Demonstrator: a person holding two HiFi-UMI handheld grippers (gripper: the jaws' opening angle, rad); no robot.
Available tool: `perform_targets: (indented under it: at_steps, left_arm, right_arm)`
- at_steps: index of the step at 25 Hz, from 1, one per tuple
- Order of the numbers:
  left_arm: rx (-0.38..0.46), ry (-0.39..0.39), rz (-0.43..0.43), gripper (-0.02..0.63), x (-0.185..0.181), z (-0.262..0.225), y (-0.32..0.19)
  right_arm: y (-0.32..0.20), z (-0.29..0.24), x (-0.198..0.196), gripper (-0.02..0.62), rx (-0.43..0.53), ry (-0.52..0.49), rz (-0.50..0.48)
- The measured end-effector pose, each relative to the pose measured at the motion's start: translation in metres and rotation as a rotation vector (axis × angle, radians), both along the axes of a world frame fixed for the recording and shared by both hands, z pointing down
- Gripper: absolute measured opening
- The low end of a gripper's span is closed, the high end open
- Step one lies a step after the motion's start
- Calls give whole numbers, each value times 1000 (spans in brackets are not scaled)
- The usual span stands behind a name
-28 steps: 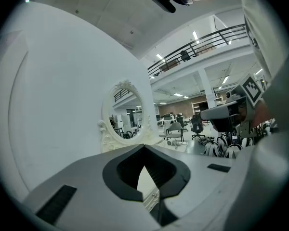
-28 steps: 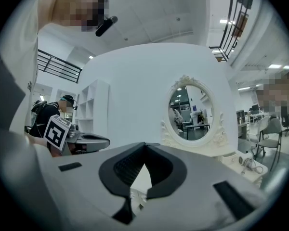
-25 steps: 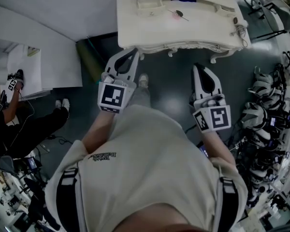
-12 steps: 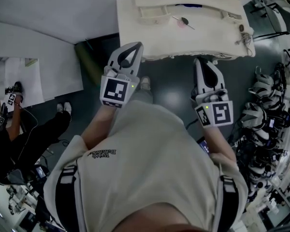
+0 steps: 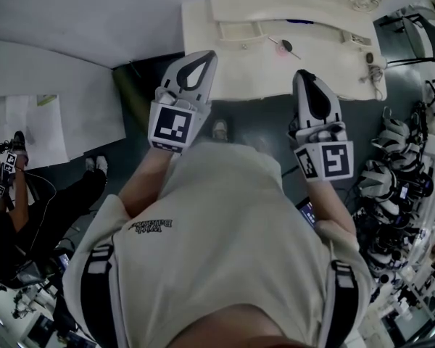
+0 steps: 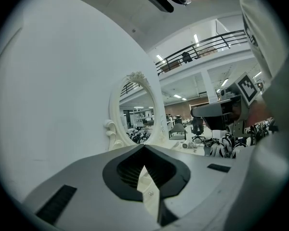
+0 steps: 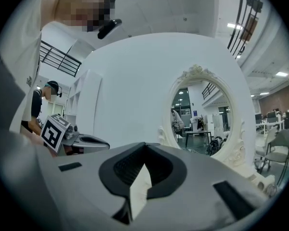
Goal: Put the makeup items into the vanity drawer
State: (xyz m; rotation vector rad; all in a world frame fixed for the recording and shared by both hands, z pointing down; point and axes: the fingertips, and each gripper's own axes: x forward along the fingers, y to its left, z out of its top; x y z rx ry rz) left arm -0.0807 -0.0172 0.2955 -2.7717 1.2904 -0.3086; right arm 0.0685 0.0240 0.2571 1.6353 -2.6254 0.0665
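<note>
A cream vanity table (image 5: 232,67) stands ahead, with an oval mirror (image 6: 137,110) (image 7: 202,114) at its back. On its top lies a dark-headed makeup brush (image 5: 284,46) beside a pink spot, and small items (image 5: 371,67) sit at its right end. A low drawer unit (image 5: 239,29) stands on the top. My left gripper (image 5: 209,54) (image 6: 144,146) reaches the vanity's front edge, jaws shut and empty. My right gripper (image 5: 304,73) (image 7: 145,144) is level with it further right, also shut on nothing. Both are well short of the brush.
A white partition (image 5: 51,71) runs along the left. A seated person (image 5: 29,209) is at the far left. Several helmets (image 5: 399,172) are piled on the floor at the right, and a chair (image 5: 413,35) stands beyond the vanity's right end.
Both grippers have travelled forward to the vanity, which now sits nearer and lower in the head view. Their jaws stayed shut.
</note>
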Motion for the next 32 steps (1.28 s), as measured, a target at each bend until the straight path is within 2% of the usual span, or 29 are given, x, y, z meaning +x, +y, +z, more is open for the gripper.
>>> perform_targets:
  at_steps: [8, 17, 28, 32]
  left_arm:
    - [12, 0, -48, 15, 5, -3, -21]
    - [-39, 2, -141, 15, 15, 11, -38]
    - [-107, -33, -135, 15, 53, 51, -76]
    - [-143, -42, -109, 15, 77, 76, -99]
  right_arm:
    - [-30, -3, 15, 2, 18, 5, -34]
    - [-59, 15, 28, 2, -26, 5, -121]
    - [-109, 58, 66, 3, -111, 100, -112]
    - [-133, 83, 79, 54, -152, 128, -116]
